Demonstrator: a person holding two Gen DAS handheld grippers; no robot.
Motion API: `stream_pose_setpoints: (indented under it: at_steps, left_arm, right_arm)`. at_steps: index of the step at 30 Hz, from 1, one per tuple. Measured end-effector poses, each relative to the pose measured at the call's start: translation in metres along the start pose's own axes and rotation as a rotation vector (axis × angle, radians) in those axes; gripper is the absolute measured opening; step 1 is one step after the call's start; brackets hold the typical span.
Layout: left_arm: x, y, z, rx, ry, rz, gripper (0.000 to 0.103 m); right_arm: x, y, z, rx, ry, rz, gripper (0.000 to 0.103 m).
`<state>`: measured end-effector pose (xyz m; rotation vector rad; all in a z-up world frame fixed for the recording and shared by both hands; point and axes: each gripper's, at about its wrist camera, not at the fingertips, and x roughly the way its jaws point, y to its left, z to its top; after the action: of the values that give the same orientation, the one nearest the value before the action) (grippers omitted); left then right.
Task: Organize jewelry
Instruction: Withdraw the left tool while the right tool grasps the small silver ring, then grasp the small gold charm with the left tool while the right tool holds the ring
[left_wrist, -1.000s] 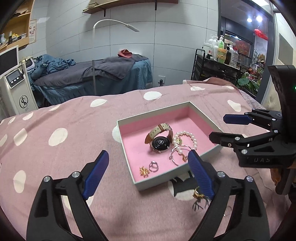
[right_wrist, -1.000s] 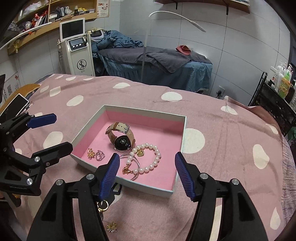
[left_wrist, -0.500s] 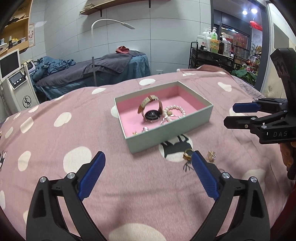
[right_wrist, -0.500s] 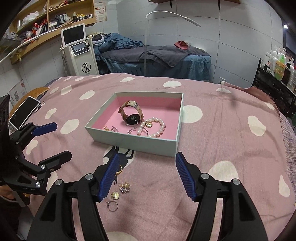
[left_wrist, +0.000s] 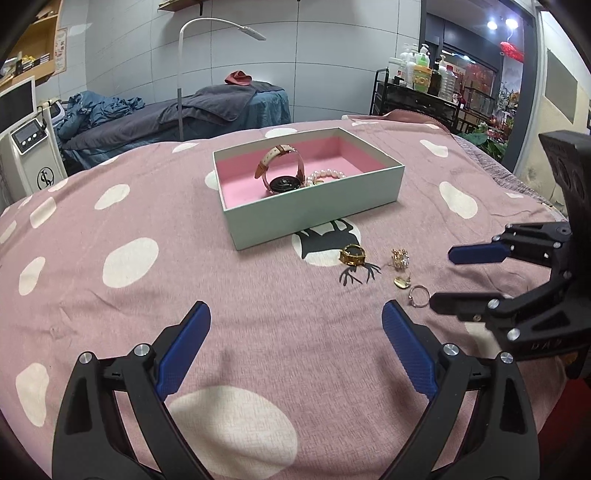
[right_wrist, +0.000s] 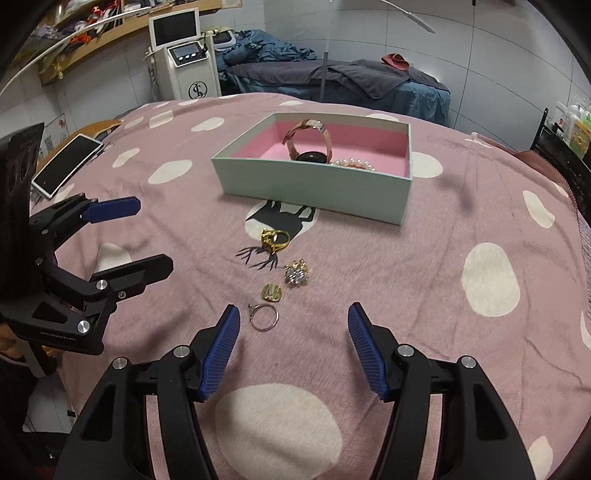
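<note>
Both tongs stand released and empty: the left gripper (left_wrist: 295, 343) and right gripper (right_wrist: 293, 343) hang low over the spotted pink cover (right_wrist: 480, 240). Farther off sits the pink-lined box (right_wrist: 314, 184), already holding a watch (right_wrist: 312, 146) and pearl bracelet (right_wrist: 354, 163). Four loose pieces lie in a row between box and tongs: gold ring (right_wrist: 275, 240), crystal cluster (right_wrist: 295, 273), gold charm (right_wrist: 272, 293), thin ring (right_wrist: 264, 317). Recommended: descend vertically on the thin ring beside the right gripper's left finger and close slowly; cloth may bunch. The near box wall must be cleared on transfer.

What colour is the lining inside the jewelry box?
Pink; the box is pale mint green outside. It shows best in the left wrist view.
</note>
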<state>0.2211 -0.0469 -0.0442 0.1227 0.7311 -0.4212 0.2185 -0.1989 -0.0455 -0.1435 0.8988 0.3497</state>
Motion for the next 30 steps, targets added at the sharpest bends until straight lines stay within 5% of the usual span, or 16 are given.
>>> stream_pose_setpoints:
  at_steps: [8, 11, 23, 30]
  left_arm:
    - [0.002, -0.004, -0.003, 0.003, 0.008, -0.011, 0.093]
    - [0.003, -0.005, -0.003, 0.004, 0.01, -0.016, 0.093]
    - [0.011, -0.027, 0.0, 0.069, 0.025, -0.075, 0.089]
    - [0.027, -0.048, 0.007, 0.105, 0.072, -0.148, 0.067]
  right_arm:
    - [0.017, 0.018, -0.003, -0.063, 0.028, -0.018, 0.037]
    - [0.019, 0.018, -0.001, -0.054, 0.029, -0.015, 0.019]
    - [0.007, 0.006, -0.008, -0.015, 0.013, -0.012, 0.019]
    - [-0.006, -0.018, -0.014, 0.047, -0.001, -0.049, 0.019]
